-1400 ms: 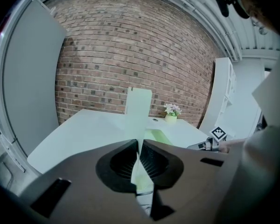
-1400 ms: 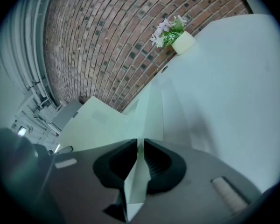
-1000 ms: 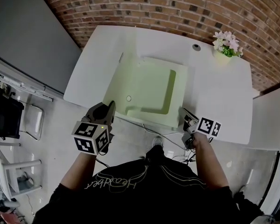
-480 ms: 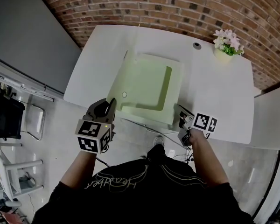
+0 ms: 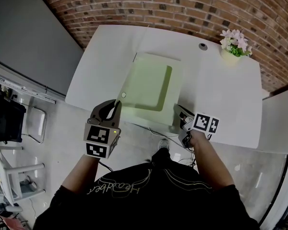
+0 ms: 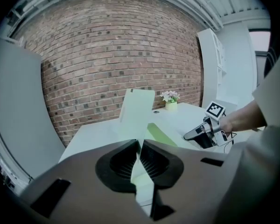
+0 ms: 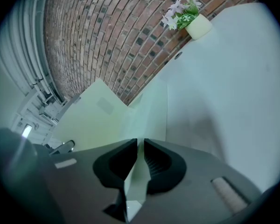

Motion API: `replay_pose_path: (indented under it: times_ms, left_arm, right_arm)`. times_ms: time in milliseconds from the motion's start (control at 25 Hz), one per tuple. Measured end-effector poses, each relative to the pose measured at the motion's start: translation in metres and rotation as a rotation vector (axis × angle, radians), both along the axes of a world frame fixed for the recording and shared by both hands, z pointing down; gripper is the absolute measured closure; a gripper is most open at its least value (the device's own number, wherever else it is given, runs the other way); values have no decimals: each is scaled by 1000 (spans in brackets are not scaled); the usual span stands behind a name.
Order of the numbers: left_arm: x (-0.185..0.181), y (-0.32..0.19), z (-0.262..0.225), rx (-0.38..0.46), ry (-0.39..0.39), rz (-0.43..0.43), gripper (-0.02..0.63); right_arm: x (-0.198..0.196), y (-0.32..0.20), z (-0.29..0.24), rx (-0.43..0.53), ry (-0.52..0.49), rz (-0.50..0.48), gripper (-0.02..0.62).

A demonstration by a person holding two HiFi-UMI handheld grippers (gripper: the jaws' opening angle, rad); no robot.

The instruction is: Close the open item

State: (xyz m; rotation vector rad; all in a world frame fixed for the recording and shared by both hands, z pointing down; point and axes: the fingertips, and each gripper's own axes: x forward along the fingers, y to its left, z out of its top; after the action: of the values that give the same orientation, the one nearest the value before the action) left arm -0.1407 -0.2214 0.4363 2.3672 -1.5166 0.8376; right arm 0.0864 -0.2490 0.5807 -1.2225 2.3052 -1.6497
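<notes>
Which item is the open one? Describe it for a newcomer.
On the white table by the brick wall, look mid-table near the front edge. The flat pale green case lies there, its lid tilted up, pinched by the left gripper and right gripper. Unlike the small flower pot at the far corner, it is large and flat.

pale green case matt, smooth, plastic-looking; table smooth white, slight sheen; brick wall rough, matt.
</notes>
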Motion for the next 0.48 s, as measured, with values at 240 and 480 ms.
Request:
replay_pose_path:
  times_ms: [240,480]
  left_arm:
    - [8,-3,1,37,-68,42,588]
    - [16,-3,9,47,-145,89,588]
  right_arm:
    - [-11,-5,-1,-2,-14,1,545]
    - [-16,-8,-1,-1,-23,2,545]
